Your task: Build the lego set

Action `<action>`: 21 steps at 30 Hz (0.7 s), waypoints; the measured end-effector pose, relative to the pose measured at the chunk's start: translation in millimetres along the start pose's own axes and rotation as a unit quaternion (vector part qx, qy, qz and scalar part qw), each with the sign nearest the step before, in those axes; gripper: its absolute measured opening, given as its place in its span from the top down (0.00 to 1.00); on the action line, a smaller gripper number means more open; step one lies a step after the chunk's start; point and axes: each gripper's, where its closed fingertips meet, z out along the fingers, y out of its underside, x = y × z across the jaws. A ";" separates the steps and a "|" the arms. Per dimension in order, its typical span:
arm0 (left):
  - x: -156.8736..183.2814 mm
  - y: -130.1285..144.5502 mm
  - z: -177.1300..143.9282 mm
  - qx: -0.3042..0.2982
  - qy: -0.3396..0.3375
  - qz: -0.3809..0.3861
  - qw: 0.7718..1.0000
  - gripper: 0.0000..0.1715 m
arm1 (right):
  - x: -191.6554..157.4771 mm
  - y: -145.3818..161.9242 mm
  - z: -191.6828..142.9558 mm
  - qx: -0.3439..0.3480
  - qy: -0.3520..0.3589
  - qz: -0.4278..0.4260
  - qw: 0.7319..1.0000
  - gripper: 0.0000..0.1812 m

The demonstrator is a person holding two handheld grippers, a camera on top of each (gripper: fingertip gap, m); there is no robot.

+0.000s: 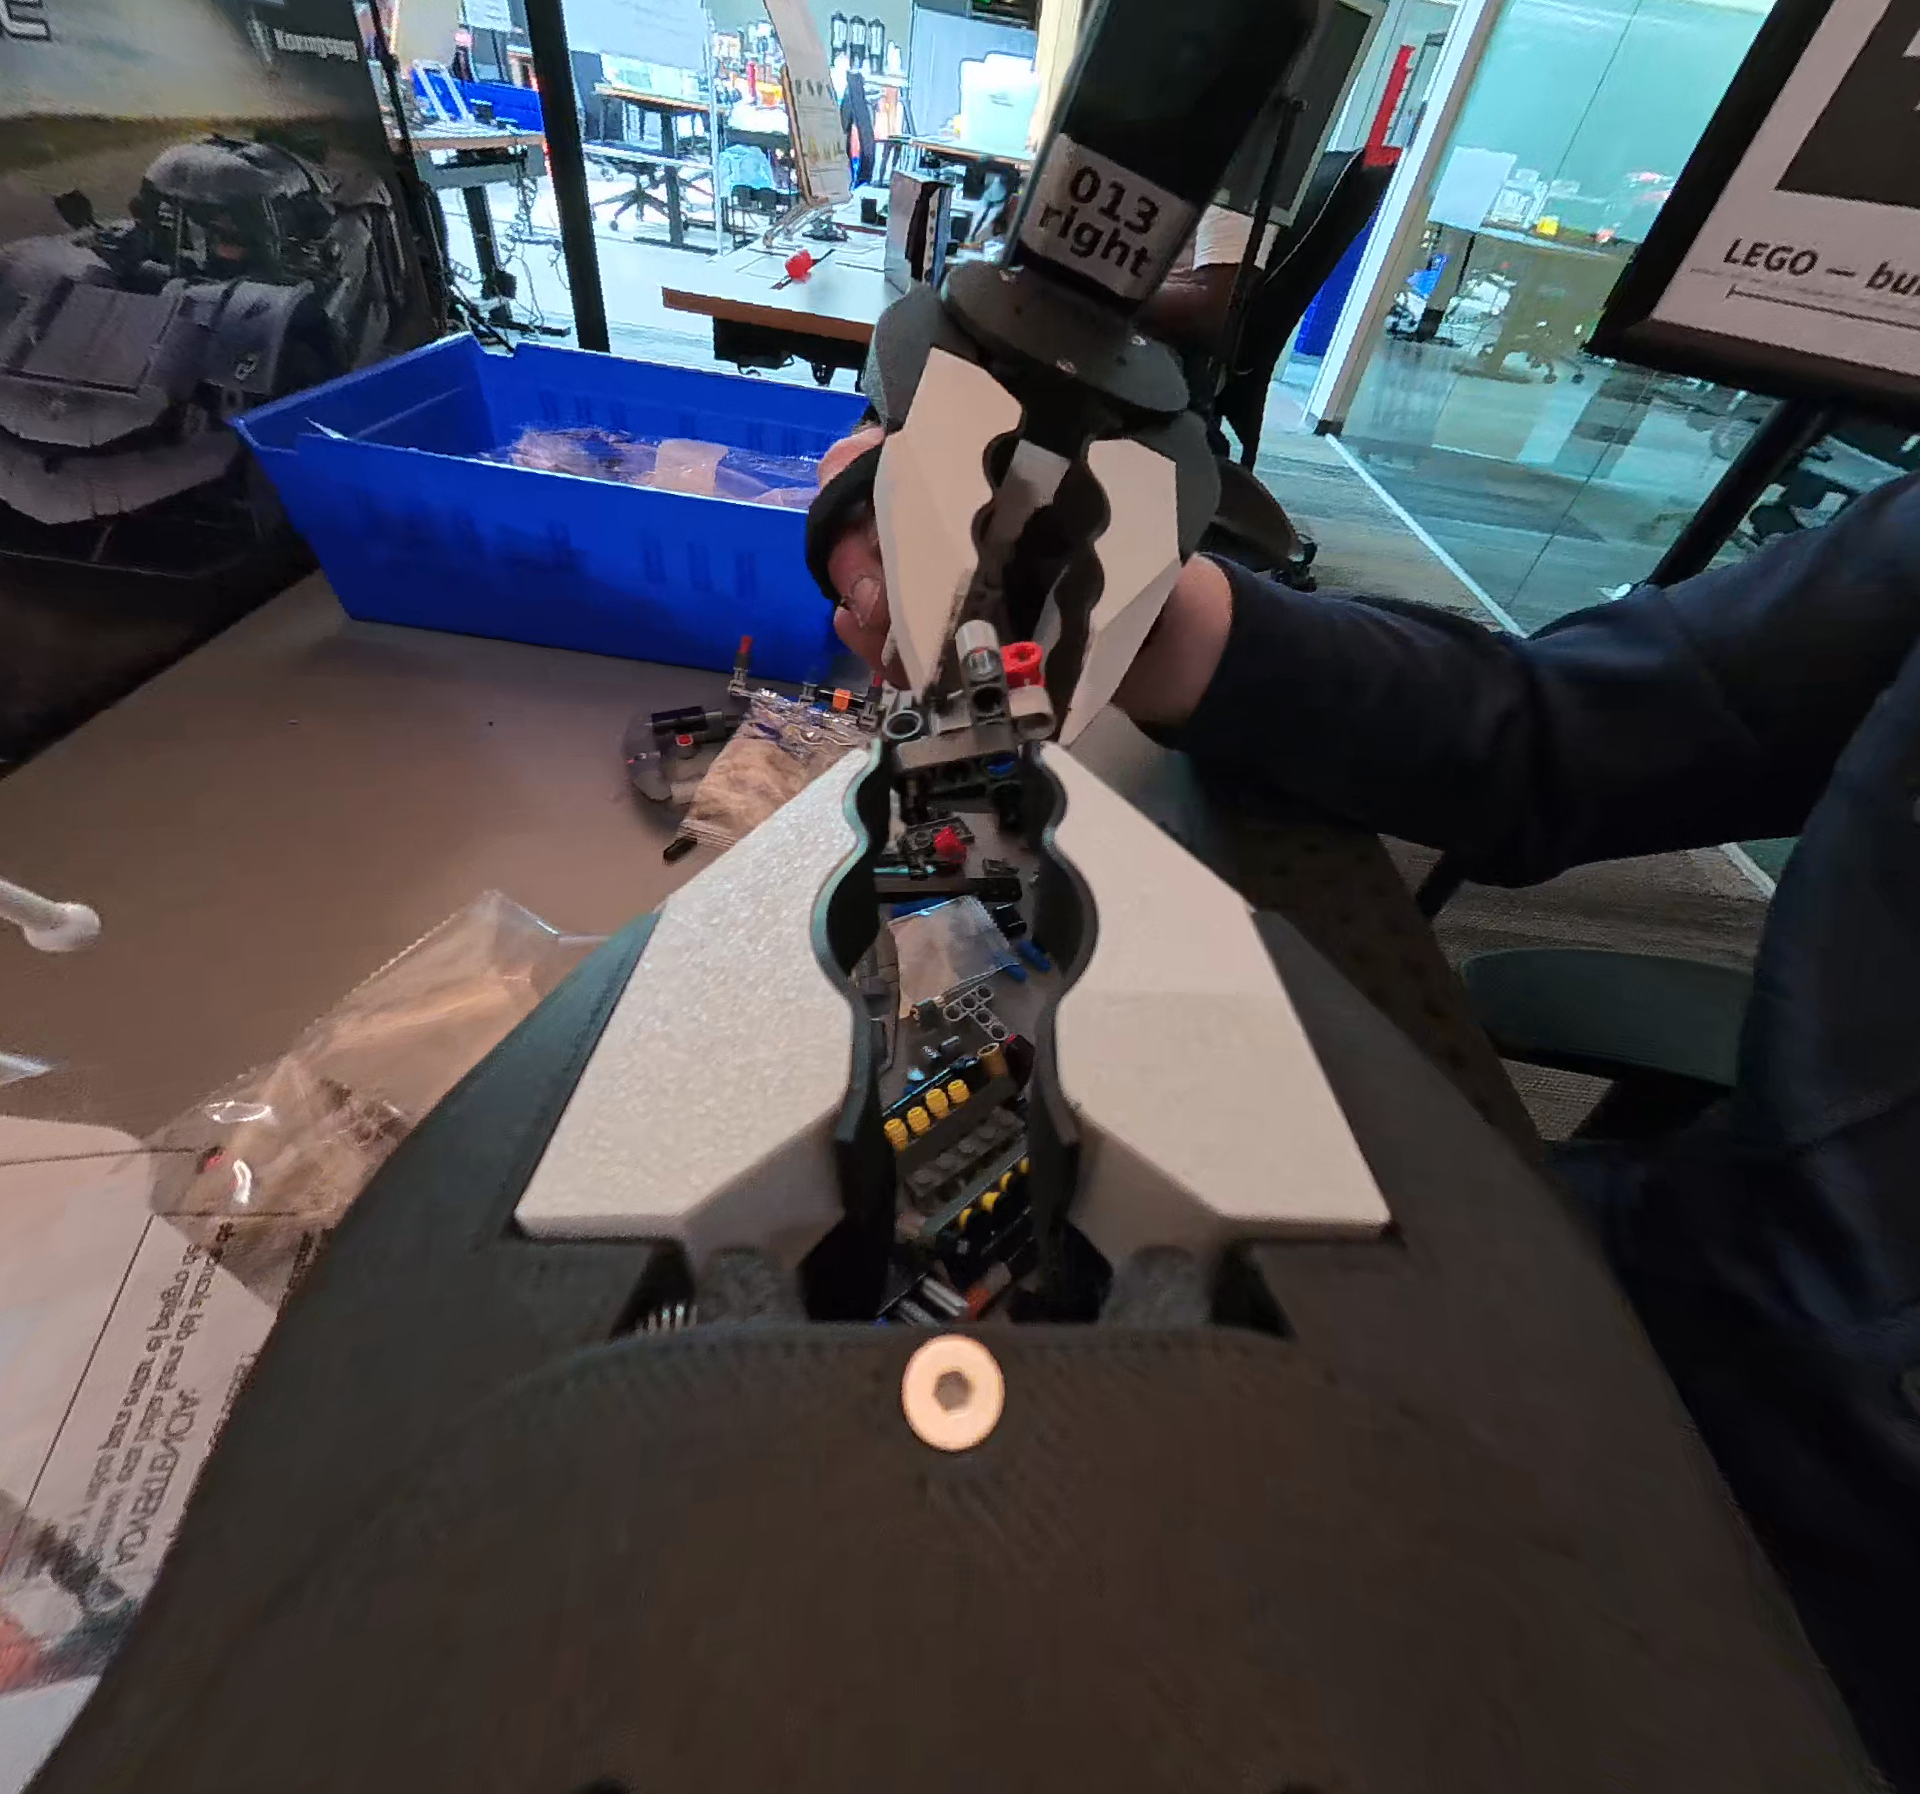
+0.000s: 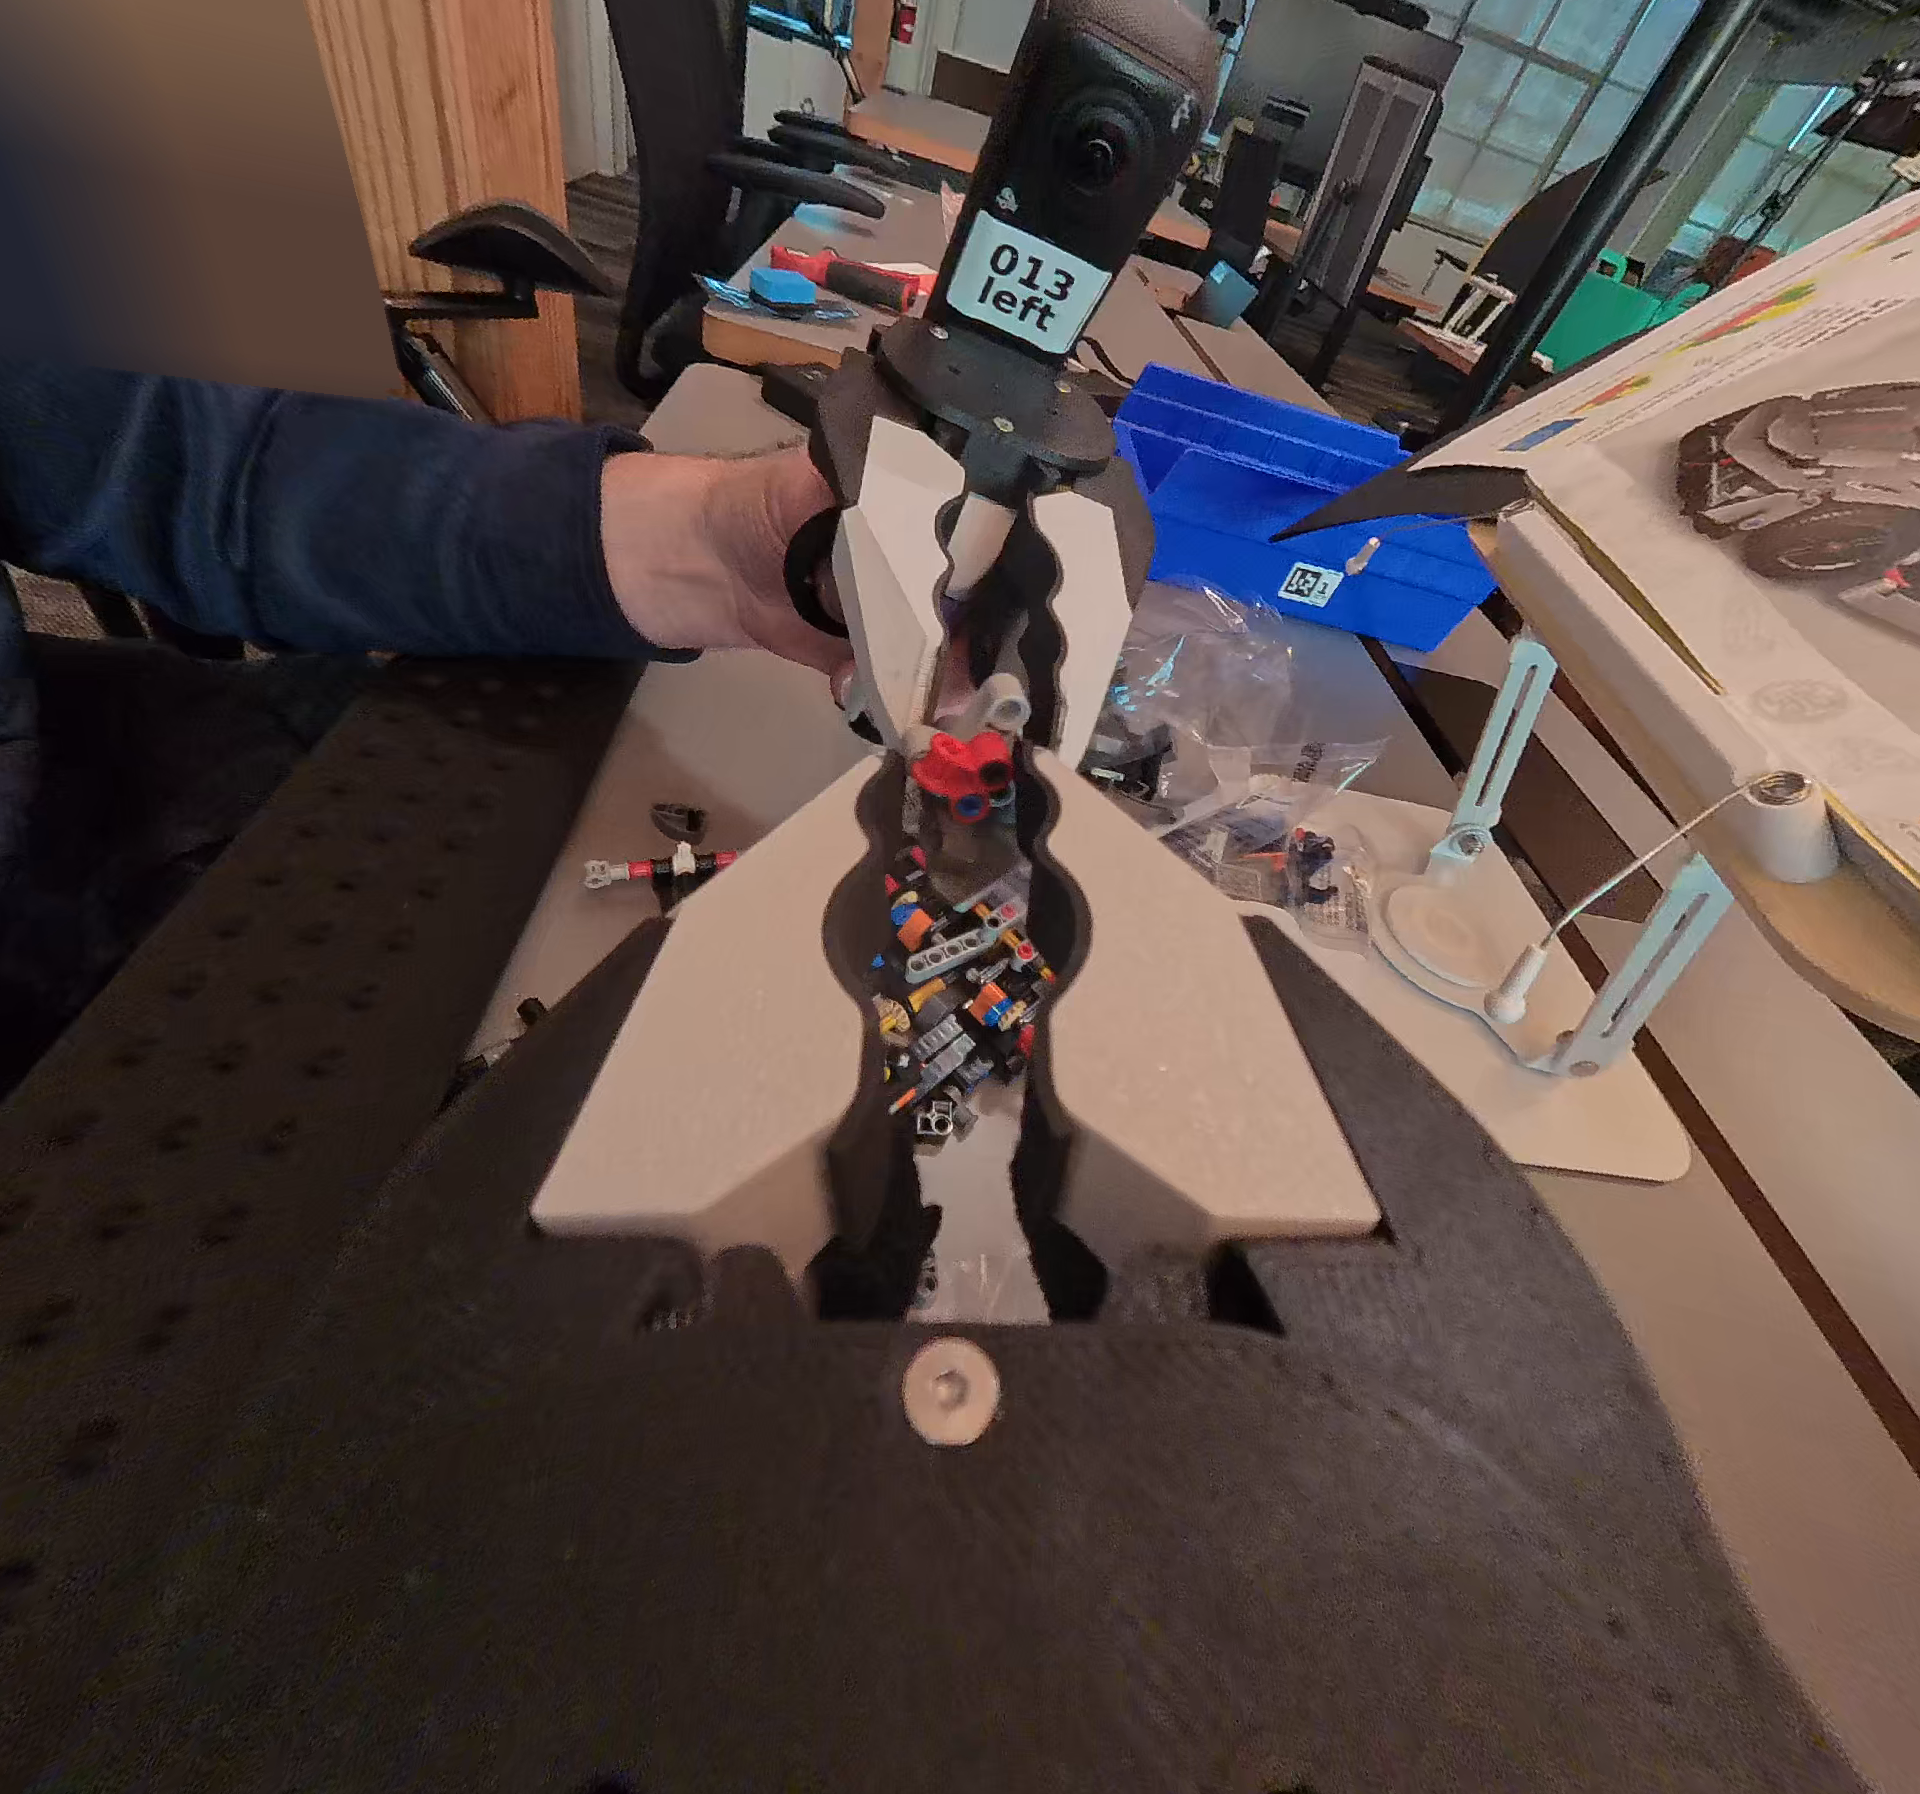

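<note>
Grippers (image 1: 961, 757) (image 2: 961, 768) over grey table (image 1: 312, 809), workshop

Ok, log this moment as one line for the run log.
stage: mid-assembly | left gripper: shut on lego assembly | right gripper: shut on same assembly | position: held above loose pieces | grippers: tip to tip

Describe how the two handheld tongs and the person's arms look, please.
Both tongs, left and right, have pale grey faceted fingers with wavy black inner pads on a black textured body with a pale bolt. Each carries a black camera with a white label. The sleeves are dark navy.
</note>
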 end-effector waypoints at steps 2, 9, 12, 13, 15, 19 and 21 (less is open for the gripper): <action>-1.9 2.4 0.5 -0.007 -0.007 0.005 1.000 0.88 | 1.3 2.7 0.6 -0.010 0.009 -0.006 1.000 0.90; -1.9 2.5 0.7 -0.005 -0.003 0.000 1.000 0.88 | 1.6 4.4 0.5 -0.016 0.011 -0.007 1.000 0.90; -4.9 3.0 -0.9 -0.011 -0.020 0.017 1.000 0.88 | 3.8 4.1 -2.0 -0.014 0.014 0.000 1.000 0.90; -5.8 3.1 -1.3 -0.012 -0.025 0.022 0.999 0.88 | 4.5 3.1 -3.1 -0.010 0.013 0.007 1.000 0.90; -7.3 4.9 -0.6 -0.022 -0.038 0.039 0.998 0.87 | 5.2 2.9 -4.3 -0.006 0.008 0.023 1.000 0.91; -9.2 5.9 0.3 -0.031 -0.058 0.067 0.996 0.88 | 6.2 3.7 -4.2 -0.006 0.004 0.041 0.999 0.92; -8.0 6.1 1.2 -0.036 -0.063 0.087 0.994 0.88 | 5.8 3.6 -3.6 -0.002 -0.002 0.056 0.998 0.92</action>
